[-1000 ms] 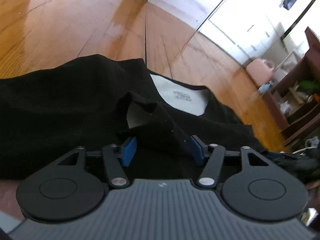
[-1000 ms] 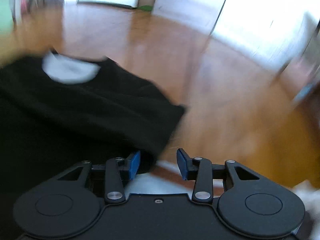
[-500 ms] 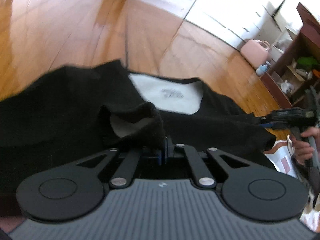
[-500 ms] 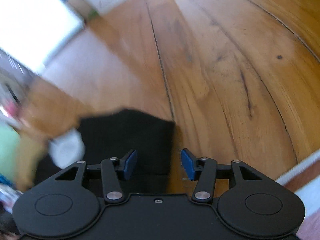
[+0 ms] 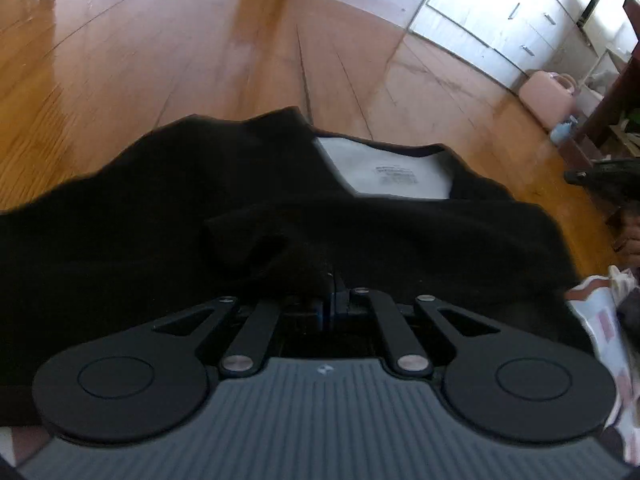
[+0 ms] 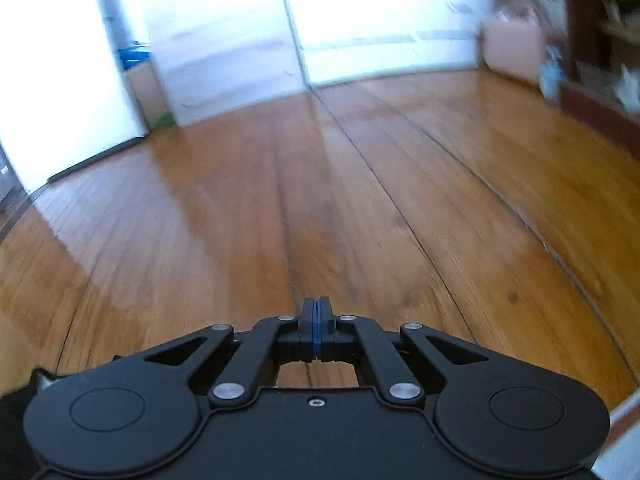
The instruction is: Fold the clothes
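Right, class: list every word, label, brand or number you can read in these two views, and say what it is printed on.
Printed neck label inside the collar of the black T-shirt: several lines of text, too small and blurred to read.
Small emblem on the left gripper's grey body: a mark, no legible letters.
Right wrist view: no text.

Neck label (image 5: 395, 173) print unreadable (too blurred).
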{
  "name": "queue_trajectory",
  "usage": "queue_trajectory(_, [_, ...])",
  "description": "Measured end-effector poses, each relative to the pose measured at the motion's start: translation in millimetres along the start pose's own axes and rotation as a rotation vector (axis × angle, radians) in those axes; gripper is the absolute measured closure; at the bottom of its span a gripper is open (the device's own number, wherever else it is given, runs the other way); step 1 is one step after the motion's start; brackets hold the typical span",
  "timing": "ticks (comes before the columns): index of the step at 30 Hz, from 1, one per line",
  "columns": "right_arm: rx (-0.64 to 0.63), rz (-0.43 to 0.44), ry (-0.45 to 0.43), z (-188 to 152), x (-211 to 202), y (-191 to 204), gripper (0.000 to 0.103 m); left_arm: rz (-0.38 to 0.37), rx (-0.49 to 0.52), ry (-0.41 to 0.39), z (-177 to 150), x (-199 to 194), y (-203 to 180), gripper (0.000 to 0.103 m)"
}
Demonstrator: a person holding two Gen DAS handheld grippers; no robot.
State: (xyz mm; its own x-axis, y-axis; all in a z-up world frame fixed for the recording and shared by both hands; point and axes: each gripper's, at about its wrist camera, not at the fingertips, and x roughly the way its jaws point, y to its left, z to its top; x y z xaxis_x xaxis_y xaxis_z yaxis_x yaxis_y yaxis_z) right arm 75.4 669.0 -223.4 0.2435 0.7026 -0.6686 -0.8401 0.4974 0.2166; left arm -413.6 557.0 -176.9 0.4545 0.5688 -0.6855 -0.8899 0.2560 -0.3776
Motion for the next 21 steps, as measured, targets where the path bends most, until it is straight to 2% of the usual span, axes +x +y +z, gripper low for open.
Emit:
queue_trajectory(4, [-0.166,0.045,0.072,-34.7,-26.2,16.6,0.090,-0.011,0.002,-0.016,-1.9,-3.6,2.3,0.100])
queue_trajectory(5, [-0.214,0.056,0.090,-44.7,-33.6,21.6,0.084,-0.007,-0.002,-0.008,-1.2,-1.4,2.3,0.100])
queue_trajectory(6, [-0.262,0.068,0.108,-54.7,-40.9,26.6,0.066,-0.003,-0.008,0.000,-0.6,0.8,2.2,0.100])
queue_trajectory(7, [-0.298,0.080,0.126,-66.5,-47.3,29.6,0.053,0.002,-0.012,0.008,0.3,3.3,1.4,0.100])
queue_trajectory(9, [-0.362,0.100,0.162,-92.2,-52.8,33.2,0.052,0.014,-0.007,0.023,3.0,4.5,-2.0,0.100])
queue_trajectory(11, [-0.423,0.084,0.197,-109.9,-50.0,36.0,0.049,0.011,-0.010,0.024,4.7,5.4,-3.1,0.100])
queue_trajectory(15, [-0.468,0.023,0.200,-123.2,-33.5,45.2,0.050,0.003,-0.034,-0.002,8.7,1.8,-1.1,0.101])
queue_trajectory(16, [-0.450,0.009,0.182,-119.7,-31.5,43.4,0.060,0.001,-0.041,-0.011,9.8,0.4,-0.3,0.101])
queue_trajectory(18, [-0.420,-0.076,0.139,-110.2,-29.1,39.1,0.103,0.003,-0.050,-0.019,10.7,-3.5,1.5,0.100])
queue_trajectory(19, [-0.402,-0.122,0.113,-106.4,-31.4,37.8,0.099,0.007,-0.051,-0.018,10.5,-6.1,2.4,0.100])
queue_trajectory(21, [-0.425,-0.185,0.110,-106.8,-34.8,45.2,0.099,0.016,-0.052,-0.015,10.0,-11.3,4.2,0.100])
